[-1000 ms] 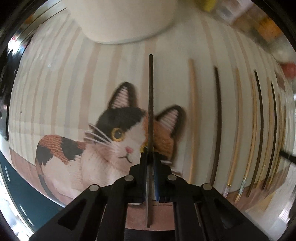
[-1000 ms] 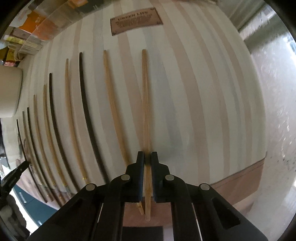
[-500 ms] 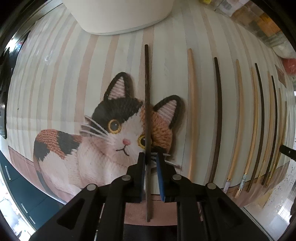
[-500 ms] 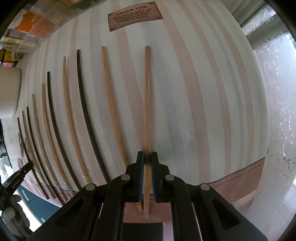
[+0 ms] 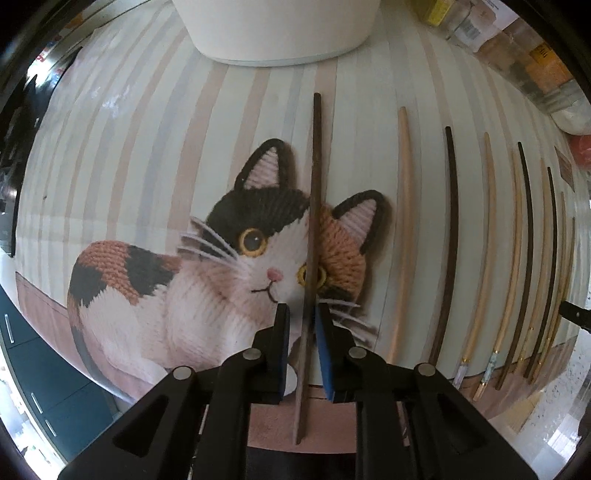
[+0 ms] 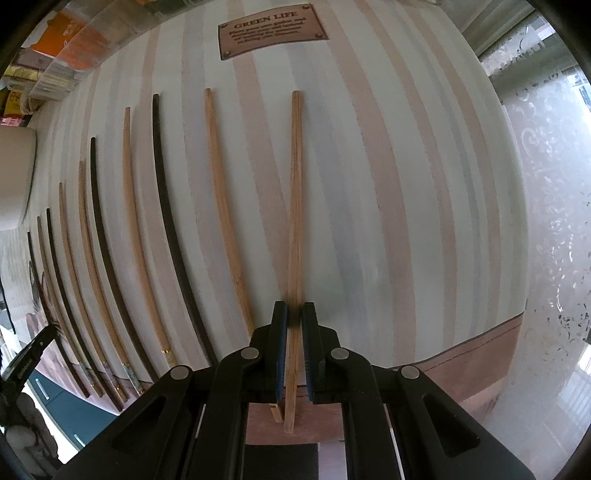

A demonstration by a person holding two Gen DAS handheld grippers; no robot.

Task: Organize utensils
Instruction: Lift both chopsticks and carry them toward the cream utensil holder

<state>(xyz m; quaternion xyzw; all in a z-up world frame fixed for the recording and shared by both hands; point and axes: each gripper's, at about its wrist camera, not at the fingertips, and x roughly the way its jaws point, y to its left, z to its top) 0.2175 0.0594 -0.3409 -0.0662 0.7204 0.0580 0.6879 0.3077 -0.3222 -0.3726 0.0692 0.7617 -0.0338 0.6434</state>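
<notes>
Jaws on our left gripper are opening, spread a little, with the dark chopstick lying between them; the right pad sits close to it, the left pad shows a clear gap, so no pinch now. Its long axis runs straight away from the jaws, across the cat picture printed on the striped mat that covers the desk, top end short of the white container. It parallels the row of chopsticks to its right: the nearest pale one, then another dark one, alternating onward.

Our right gripper has its jaws pressed on a light wooden chopstick, pinching near its lower end. This one also points straight ahead, toward the "GREEN LIFE" label. Its neighbour pale chopstick slants in and appears to cross under it near the jaws, so spacing there looks uneven; we can't tell if they touch.

We judge the left stick is placed as the row's left end, and the left gripper only needs to lift straight off. Right stick sits at the opposite end of the row; release depends on keeping it parallel to its neighbour.
</notes>
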